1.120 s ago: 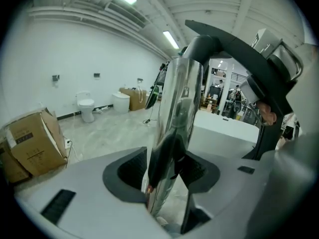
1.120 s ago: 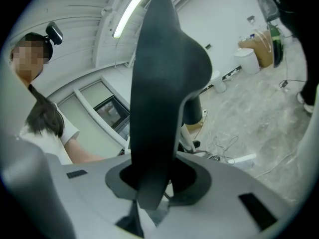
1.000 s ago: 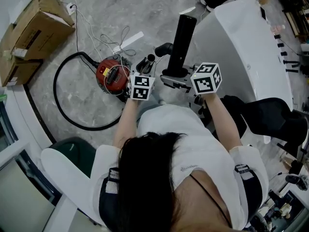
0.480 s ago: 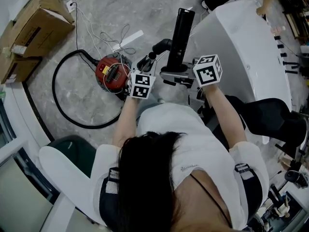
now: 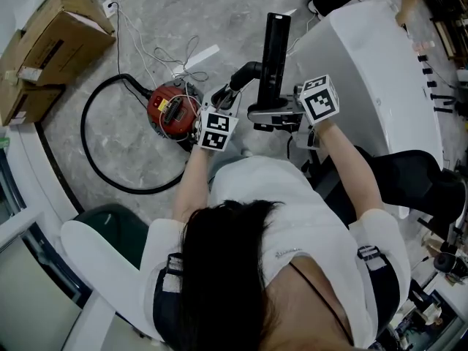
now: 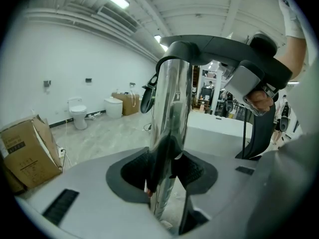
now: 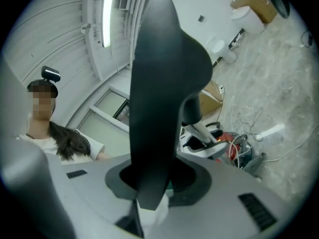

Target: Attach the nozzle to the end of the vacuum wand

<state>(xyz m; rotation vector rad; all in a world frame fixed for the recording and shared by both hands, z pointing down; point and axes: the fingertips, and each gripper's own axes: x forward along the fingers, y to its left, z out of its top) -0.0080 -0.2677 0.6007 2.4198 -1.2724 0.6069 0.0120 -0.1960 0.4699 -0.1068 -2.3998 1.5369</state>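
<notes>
While left gripper [image 6: 167,176] fingers pinch the wand [image 6: 172,103] and right gripper [image 7: 157,180] fingers pinch the nozzle [image 7: 159,73], the two seem not joined yet.

Chrome wand [image 6: 169,108], black nozzle [image 5: 274,46], red vacuum canister [image 5: 167,112].

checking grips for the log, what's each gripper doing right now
Left gripper: closed on the shiny chrome vacuum wand tube.
Right gripper: closed on the flat black plastic nozzle.
</notes>
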